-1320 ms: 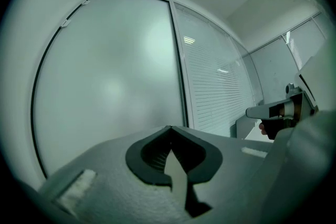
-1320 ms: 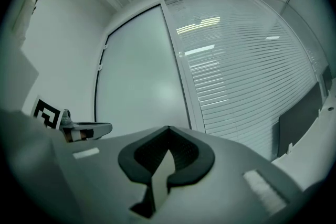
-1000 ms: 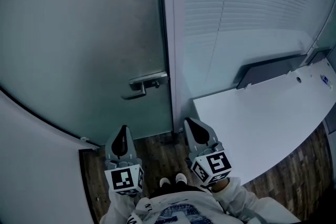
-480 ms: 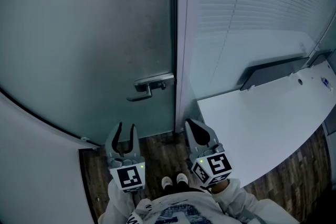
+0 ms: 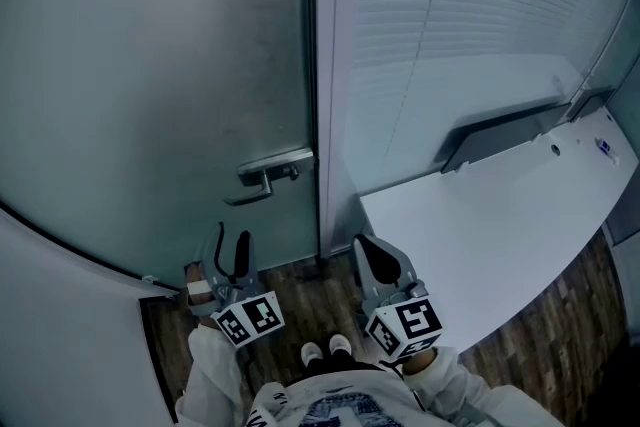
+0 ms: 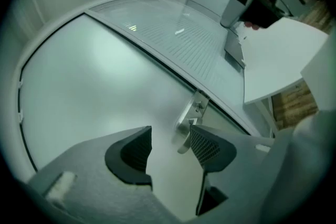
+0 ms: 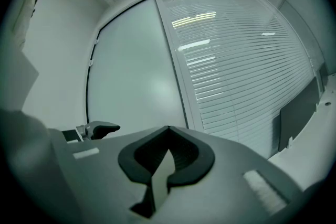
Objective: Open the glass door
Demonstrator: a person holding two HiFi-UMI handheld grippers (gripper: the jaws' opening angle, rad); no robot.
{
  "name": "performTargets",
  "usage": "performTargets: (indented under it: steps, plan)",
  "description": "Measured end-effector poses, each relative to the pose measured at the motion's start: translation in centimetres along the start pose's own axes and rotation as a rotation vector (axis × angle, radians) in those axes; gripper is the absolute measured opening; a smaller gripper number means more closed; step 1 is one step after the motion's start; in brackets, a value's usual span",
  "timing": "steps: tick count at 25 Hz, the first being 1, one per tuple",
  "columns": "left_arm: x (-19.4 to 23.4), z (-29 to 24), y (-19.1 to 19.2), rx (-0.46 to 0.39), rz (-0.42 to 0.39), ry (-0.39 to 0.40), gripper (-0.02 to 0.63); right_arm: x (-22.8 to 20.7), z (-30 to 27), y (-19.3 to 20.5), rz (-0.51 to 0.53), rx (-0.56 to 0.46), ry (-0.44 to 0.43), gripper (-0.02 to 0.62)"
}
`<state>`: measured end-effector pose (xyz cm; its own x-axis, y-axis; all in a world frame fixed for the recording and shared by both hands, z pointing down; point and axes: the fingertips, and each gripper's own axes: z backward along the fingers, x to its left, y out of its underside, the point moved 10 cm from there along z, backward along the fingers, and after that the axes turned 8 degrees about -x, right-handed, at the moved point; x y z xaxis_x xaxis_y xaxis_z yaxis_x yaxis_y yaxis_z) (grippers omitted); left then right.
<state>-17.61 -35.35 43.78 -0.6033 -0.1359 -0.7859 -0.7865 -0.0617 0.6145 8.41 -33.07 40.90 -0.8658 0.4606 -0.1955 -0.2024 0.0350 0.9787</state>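
**Left tool [image 5: 231, 251] and right tool [image 5: 368, 251].** Each has a pale grey moulded body that ends in black, ribbed pads [image 6: 209, 147]. Each carries a white marker cube [image 5: 248, 318] printed with black square patterns. Small whitish labels [image 7: 86, 153] sit on the grey housings. The person wears a white long-sleeved top [image 5: 385, 387] with loose, creased sleeves [image 5: 212, 370], a bluish print [image 5: 340, 411] on the chest, and white shoes [image 5: 327, 350].

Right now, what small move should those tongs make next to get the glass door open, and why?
Probably ease the left tongs forward and up to the door handle until it sits between the jaws. They have just been opening and stand wide with nothing between them, and the handle on the glass door is ahead of them, not yet touched.
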Motion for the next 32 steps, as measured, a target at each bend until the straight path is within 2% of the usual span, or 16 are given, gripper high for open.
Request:
performTargets:
  steps: [3, 7, 15, 25, 29, 31, 32]
  plan:
    - [-0.5, -1.8, 1.3, 0.041, -0.079, 0.023, 0.241, -0.6, 0.2, -0.3, 0.002, -0.004, 0.024, 0.003]
    - [-1.3, -3.9, 2.3, 0.043, -0.188, 0.053, 0.239, -1.3, 0.7, -0.3, 0.006, 0.002, 0.048, 0.003]
    - [-4.6, -8.2, 4.8, 0.097, -0.3, 0.179, 0.238, -1.7, 0.6, 0.0, -0.031, 0.022, 0.067, 0.003]
    - [-5.1, -11.5, 6.1, 0.112, -0.373, 0.158, 0.236, -1.7, 0.2, 0.3, -0.023, 0.048, 0.076, 0.003]
    - [-5.4, -11.9, 6.1, 0.101, -0.379, 0.148, 0.233, -1.8, 0.0, 0.2, -0.021, 0.043, 0.087, 0.003]
    - [-5.2, -11.8, 6.0, 0.092, -0.397, 0.118, 0.189, -1.9, 0.0, 0.1, -0.021, 0.041, 0.089, 0.003]
    - [-5.1, -11.7, 5.9, 0.087, -0.412, 0.103, 0.127, -1.9, 0.1, 0.1, -0.022, 0.042, 0.09, 0.003]
